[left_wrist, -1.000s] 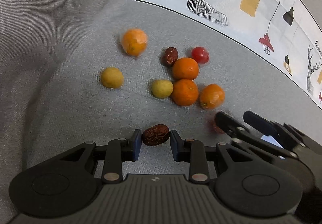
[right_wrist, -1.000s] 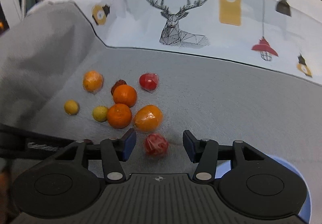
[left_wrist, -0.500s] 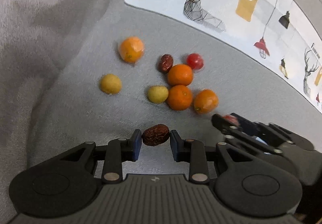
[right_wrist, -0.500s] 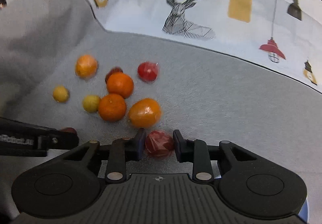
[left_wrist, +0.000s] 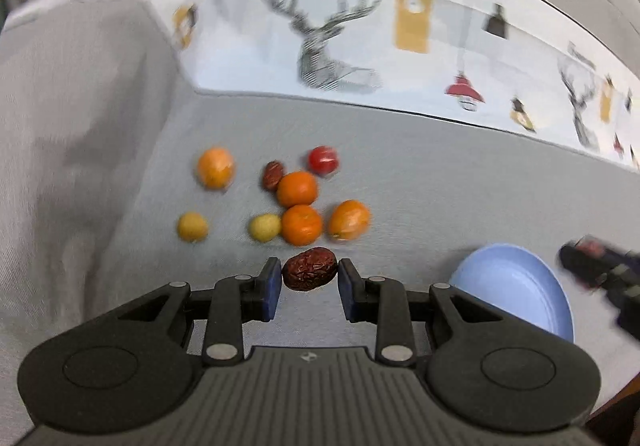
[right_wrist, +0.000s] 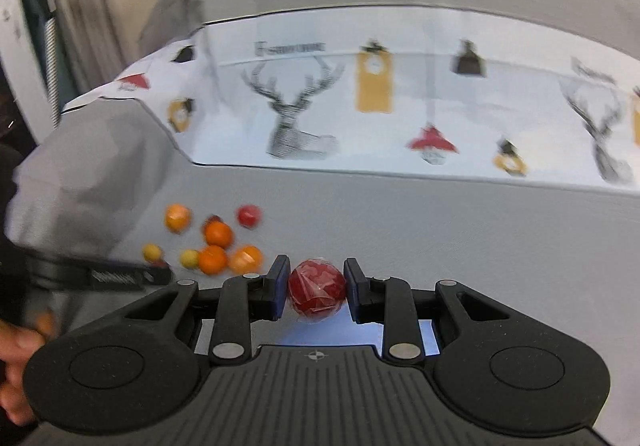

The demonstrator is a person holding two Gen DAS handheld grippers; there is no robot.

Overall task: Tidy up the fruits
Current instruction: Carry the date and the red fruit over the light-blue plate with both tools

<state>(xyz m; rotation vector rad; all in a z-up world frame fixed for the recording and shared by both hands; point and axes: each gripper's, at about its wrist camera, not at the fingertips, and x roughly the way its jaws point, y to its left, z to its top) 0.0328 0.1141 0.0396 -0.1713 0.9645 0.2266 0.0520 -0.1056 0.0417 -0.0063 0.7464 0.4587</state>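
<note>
The left gripper (left_wrist: 308,282) clamped a wrinkled dark-red dried date (left_wrist: 309,268) above the grey fabric surface (left_wrist: 440,205). The right gripper (right_wrist: 317,288), nearly closed, pinched a round red plastic-wrapped fruit (right_wrist: 317,290). Loose oranges (left_wrist: 298,187) lay clustered beyond, near a pale-blue plate (left_wrist: 516,290).

Fruit cluster (left_wrist: 288,193) sits on the grey cloth (left_wrist: 440,197), left of centre w/ narrow gaps btwn pieces; no way thru w/o bumping. Cloth right of cluster is bare up to the blue plate (left_wrist: 516,294), wide lane there. Raised grey fold (left_wrist: 80,125) walls off the left side. Printed deer fabric (left_wrist: 360,37) rises behind, blocking the far edge.
</note>
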